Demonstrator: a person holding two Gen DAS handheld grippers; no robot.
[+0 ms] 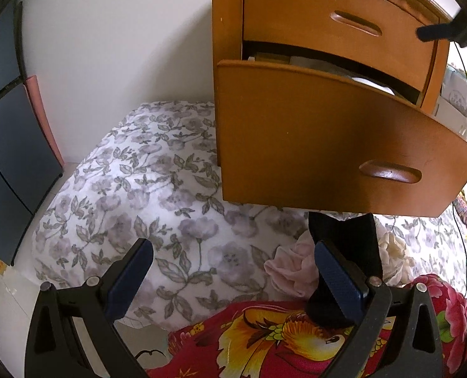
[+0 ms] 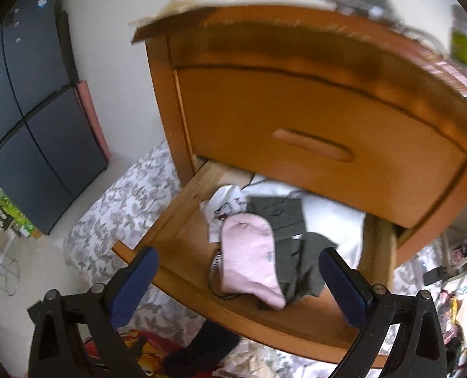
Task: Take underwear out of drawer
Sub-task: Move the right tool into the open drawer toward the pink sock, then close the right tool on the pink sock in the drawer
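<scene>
We are hovering our right gripper [image 2: 238, 278], released, over the open drawer [image 2: 183, 236], pink underwear [image 2: 249, 264] lying lengthwise front-to-back, left gripper [image 1: 233, 277] released too.

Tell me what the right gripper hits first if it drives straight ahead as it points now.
Most likely the pink garment lying in the open drawer: it sits between the open fingers of the right gripper, on top of grey clothing. Depth is hard to judge.

White wall [image 1: 113, 47], floral bedspread [image 1: 139, 173], dark blue cabinet [image 2: 38, 119]
</scene>
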